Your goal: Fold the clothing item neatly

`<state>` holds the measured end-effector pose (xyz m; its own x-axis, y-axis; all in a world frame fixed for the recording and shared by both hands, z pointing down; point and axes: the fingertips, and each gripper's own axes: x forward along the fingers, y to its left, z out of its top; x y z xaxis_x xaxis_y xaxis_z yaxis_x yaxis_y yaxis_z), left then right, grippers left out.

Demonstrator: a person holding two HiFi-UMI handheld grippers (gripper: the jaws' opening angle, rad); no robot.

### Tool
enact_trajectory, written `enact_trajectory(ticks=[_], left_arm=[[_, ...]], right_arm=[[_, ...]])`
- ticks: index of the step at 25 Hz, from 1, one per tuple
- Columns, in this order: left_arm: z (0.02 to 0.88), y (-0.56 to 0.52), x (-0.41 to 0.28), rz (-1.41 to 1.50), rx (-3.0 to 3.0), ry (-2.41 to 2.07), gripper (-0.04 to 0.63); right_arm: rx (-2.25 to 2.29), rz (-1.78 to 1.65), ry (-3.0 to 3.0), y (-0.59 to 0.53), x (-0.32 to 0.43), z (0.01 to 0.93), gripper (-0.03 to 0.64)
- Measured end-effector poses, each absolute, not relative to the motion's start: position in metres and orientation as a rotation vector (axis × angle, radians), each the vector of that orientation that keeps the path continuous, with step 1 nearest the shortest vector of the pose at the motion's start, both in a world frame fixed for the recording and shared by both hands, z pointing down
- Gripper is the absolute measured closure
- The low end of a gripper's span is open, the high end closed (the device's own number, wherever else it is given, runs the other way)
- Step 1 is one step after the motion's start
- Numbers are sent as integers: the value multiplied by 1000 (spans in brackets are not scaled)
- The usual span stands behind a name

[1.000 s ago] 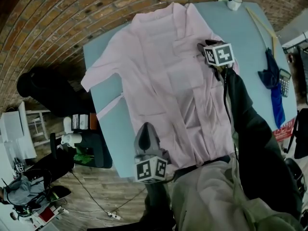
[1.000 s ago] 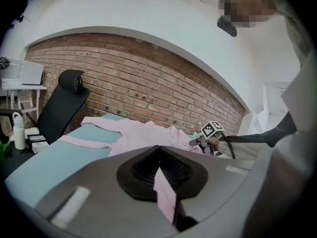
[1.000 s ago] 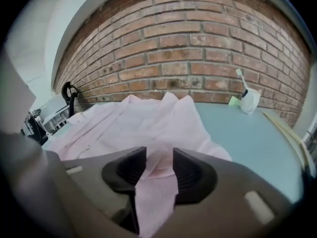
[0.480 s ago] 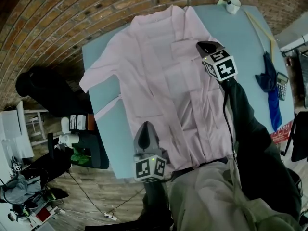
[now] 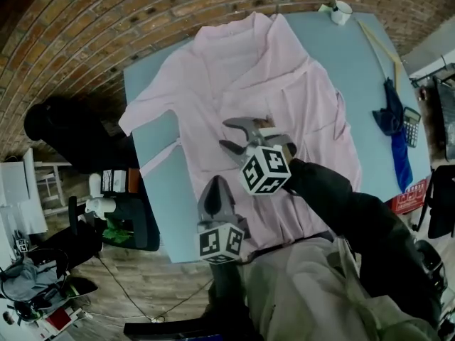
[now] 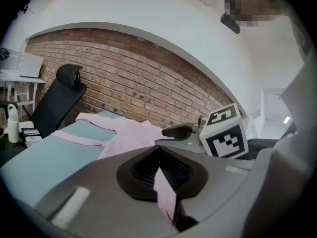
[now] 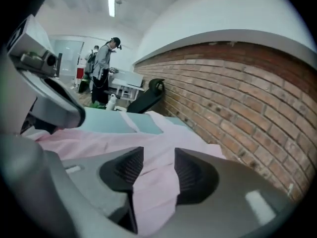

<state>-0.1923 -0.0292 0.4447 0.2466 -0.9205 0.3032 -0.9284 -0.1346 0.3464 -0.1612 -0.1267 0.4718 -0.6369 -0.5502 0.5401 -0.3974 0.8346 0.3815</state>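
Observation:
A pale pink short-sleeved shirt (image 5: 234, 69) lies spread on the light blue table (image 5: 153, 162). My left gripper (image 5: 215, 183) sits at the shirt's near hem, shut on a strip of its pink fabric (image 6: 166, 195). My right gripper (image 5: 234, 135) hovers over the middle of the shirt, pointing left. Its jaws have just been opening and now stand wide apart. In the right gripper view, pink shirt cloth (image 7: 153, 182) shows in the gap between the pads (image 7: 190, 170), which do not press on it. The right gripper's marker cube (image 6: 225, 133) shows in the left gripper view.
A white cup (image 5: 342, 8) stands at the table's far right corner, with a long wooden stick (image 5: 384, 41) beside it. A blue cloth (image 5: 398, 133) and a calculator (image 5: 414, 116) lie along the right edge. A black chair (image 5: 67, 137) stands left of the table. People (image 7: 104, 58) stand far off.
My right gripper has swung from the shirt's upper right to above its middle, rolled over, and its jaws have spread wide. The shirt's right side now lies further out. The left gripper stayed put.

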Motion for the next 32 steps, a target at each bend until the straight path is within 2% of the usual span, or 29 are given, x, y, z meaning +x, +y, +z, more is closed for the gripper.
enact_trajectory(ticks=[5, 8, 9, 17, 23, 32], left_arm=[[442, -22, -193, 17, 2109, -1636, 588], [439, -14, -206, 16, 2098, -1671, 588], [438, -11, -212, 17, 2086, -1694, 588], [440, 10, -288, 36, 1841, -1951, 588], [440, -5, -353, 15, 1729, -2041, 588], [465, -87, -427, 125, 1762, -1988, 583]], right_arm=[[733, -138, -2406, -83, -144, 471, 424], [961, 29, -2489, -76, -98, 450, 601], [1027, 96, -2518, -73, -83, 444, 615], [1075, 311, -2579, -26, -55, 449, 615], [1056, 334, -2564, -14, -76, 453, 615], [1181, 353, -2528, -91, -148, 436, 615]])
